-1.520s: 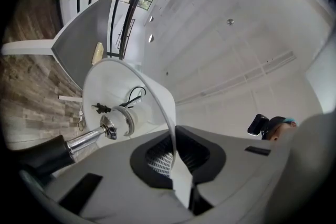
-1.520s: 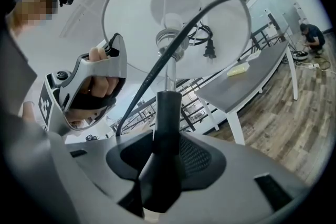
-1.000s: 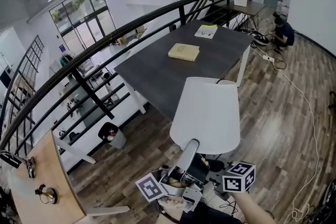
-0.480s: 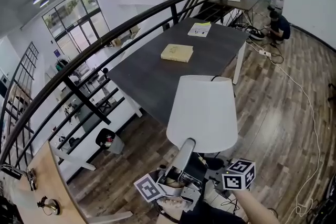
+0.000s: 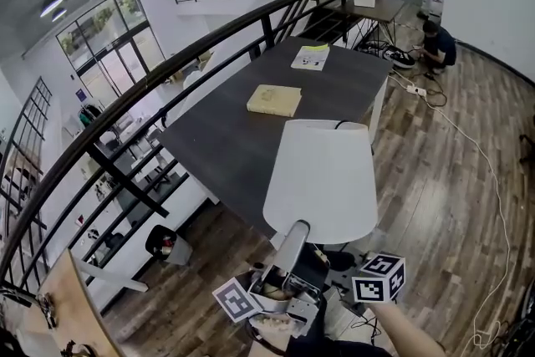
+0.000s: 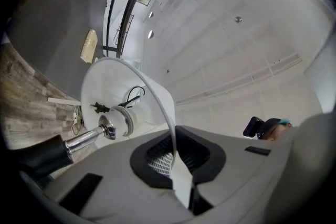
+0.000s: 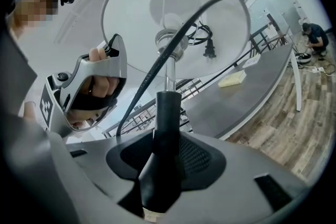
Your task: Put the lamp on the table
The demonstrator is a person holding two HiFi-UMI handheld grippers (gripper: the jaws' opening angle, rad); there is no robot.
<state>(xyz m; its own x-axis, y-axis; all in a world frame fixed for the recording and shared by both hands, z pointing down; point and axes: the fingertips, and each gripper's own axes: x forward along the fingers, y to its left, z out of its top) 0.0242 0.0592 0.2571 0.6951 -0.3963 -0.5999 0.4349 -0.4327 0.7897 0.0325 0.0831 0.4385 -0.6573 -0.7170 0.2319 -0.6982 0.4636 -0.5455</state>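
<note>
White tapered lampshade (image 5: 322,180), black-and-chrome stem (image 7: 168,105)

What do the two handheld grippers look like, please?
The left gripper and the right gripper are light grey moulded plastic, with black ribbed pads at the jaws. Each carries a white cube printed with black square markers.

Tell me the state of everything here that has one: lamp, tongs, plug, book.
Lamp: held in the air, not on the table.
Left tongs: shut on the shade rim.
Right tongs: shut on the black stem.
Plug: unplugged, hanging inside the shade.
Book: closed, flat on the table.
</note>
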